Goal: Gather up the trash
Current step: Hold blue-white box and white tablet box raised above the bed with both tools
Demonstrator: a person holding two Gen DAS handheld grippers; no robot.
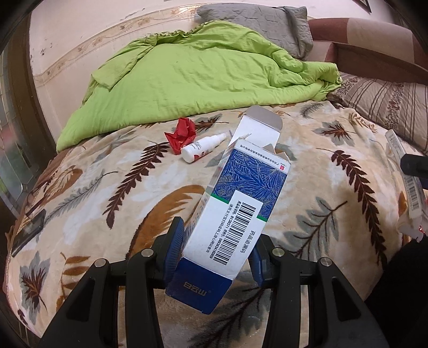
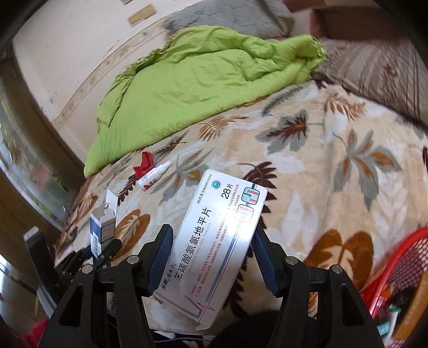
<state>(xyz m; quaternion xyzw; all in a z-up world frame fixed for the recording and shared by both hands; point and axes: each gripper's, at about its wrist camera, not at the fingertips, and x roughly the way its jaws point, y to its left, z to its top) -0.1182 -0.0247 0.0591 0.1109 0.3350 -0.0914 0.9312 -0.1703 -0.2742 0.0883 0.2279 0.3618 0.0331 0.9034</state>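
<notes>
My left gripper (image 1: 218, 241) is shut on a blue and white medicine box (image 1: 235, 192) with its top flap open, held above the bed. That box also shows at the left of the right wrist view (image 2: 100, 227). My right gripper (image 2: 210, 249) is shut on a flat white tablet box (image 2: 214, 241) with Chinese print; its edge shows at the right of the left wrist view (image 1: 404, 176). A crumpled red wrapper (image 1: 180, 135) (image 2: 144, 165) and a small white spray bottle (image 1: 202, 148) (image 2: 154, 176) lie side by side on the leaf-patterned blanket (image 1: 93, 192).
A green quilt (image 1: 187, 77) is bunched at the back of the bed, with a grey pillow (image 1: 262, 24) and a striped pillow (image 1: 385, 104) behind. A red mesh basket (image 2: 396, 281) holding trash sits at the lower right. A dark phone (image 1: 26, 235) lies at the bed's left edge.
</notes>
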